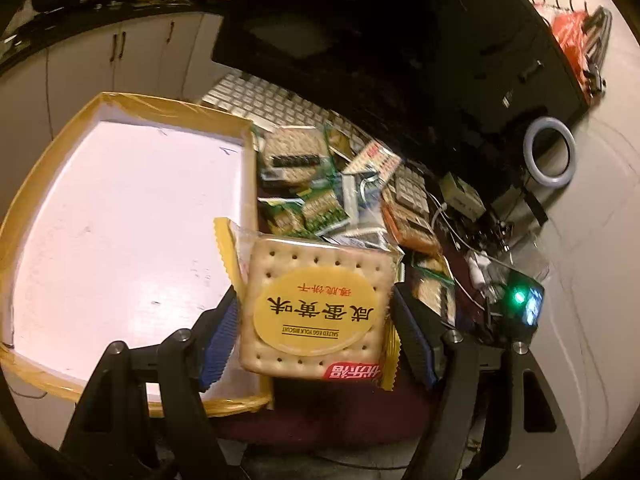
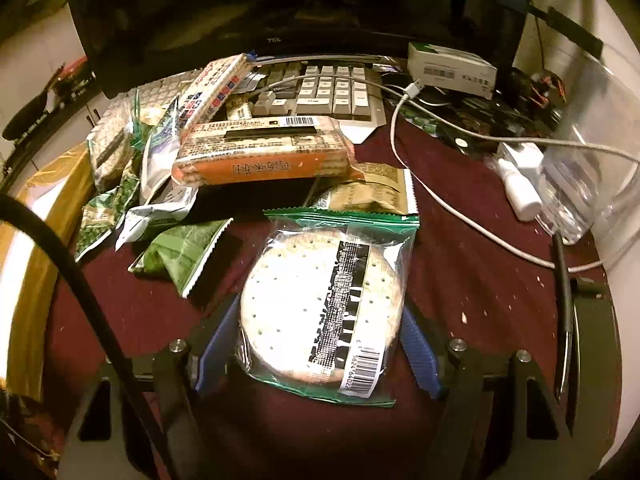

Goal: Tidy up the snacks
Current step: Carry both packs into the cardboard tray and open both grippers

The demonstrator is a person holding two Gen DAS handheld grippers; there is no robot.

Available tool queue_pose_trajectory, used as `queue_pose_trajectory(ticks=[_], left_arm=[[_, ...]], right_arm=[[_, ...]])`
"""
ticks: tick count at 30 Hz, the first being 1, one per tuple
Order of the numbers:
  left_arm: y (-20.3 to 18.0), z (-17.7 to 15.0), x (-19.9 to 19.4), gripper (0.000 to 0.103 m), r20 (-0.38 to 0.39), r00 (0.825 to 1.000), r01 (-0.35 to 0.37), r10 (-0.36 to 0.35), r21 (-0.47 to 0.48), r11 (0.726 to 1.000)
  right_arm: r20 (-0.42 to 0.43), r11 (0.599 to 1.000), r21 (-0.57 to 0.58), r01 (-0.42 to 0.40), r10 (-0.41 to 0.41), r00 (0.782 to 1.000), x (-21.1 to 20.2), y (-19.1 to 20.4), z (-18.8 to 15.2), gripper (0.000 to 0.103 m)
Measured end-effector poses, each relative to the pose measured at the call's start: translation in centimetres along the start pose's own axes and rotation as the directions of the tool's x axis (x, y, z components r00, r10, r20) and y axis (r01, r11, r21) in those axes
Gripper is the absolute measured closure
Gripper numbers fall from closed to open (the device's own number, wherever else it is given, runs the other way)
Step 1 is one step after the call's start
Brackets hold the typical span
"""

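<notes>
My left gripper point(image 1: 314, 320) is shut on a yellow salted egg yolk biscuit packet point(image 1: 316, 304) and holds it up beside the right edge of a shallow white tray with yellow-taped rim point(image 1: 120, 104). My right gripper point(image 2: 320, 328) is shut on a green-edged clear packet of round crackers point(image 2: 324, 308) low over the dark red tablecloth point(image 2: 460, 248). A pile of snack packets point(image 2: 192, 152) lies beyond it, with an orange biscuit pack point(image 2: 264, 152) on top. The pile also shows in the left wrist view point(image 1: 320, 184).
A keyboard point(image 2: 328, 88) and a black monitor point(image 2: 280, 8) stand behind the pile. White cables point(image 2: 440, 200), a small white box point(image 2: 452, 68) and a clear plastic container point(image 2: 592, 168) sit at the right. A black cable point(image 2: 72, 280) crosses the left foreground.
</notes>
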State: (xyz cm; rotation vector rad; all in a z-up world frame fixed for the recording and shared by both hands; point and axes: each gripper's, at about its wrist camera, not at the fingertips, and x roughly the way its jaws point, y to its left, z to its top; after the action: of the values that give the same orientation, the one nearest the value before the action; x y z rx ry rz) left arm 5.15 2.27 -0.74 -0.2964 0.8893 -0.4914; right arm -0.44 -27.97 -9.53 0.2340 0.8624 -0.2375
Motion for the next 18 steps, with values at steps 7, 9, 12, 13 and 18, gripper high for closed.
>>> queue_pose_trajectory(ticks=[7, 9, 12, 13, 18], left_arm=[[2.5, 1.0, -1.6, 0.03, 0.035, 0.999, -0.003, 0.006, -0.068, 0.998], [3.2, 1.4, -2.4, 0.03, 0.059, 0.998, -0.023, 0.028, -0.083, 0.996], [4.4, 1.8, -3.4, 0.03, 0.088, 0.995, -0.047, 0.056, -0.105, 0.993], [4.9, 1.9, -3.7, 0.03, 0.092, 0.993, -0.059, 0.07, -0.112, 0.992], [7.6, 2.3, -3.9, 0.03, 0.079, 0.983, -0.154, 0.167, -0.152, 0.976]], right_arm=[[0.132, 0.991, 0.012, -0.131, 0.128, 0.983, -3.9, -0.6, -0.1, 0.028], [0.124, 0.99, -0.001, -0.14, 0.139, 0.982, -3.9, -0.2, 0.1, 0.028], [0.092, 0.977, -0.015, -0.212, 0.212, 0.973, -3.7, 0.7, -0.4, 0.028], [0.096, 0.975, -0.021, -0.221, 0.222, 0.97, -4.0, 1.2, -0.8, 0.028], [0.147, 0.914, -0.183, -0.362, 0.39, 0.909, -7.4, 6.8, -1.1, 0.028]])
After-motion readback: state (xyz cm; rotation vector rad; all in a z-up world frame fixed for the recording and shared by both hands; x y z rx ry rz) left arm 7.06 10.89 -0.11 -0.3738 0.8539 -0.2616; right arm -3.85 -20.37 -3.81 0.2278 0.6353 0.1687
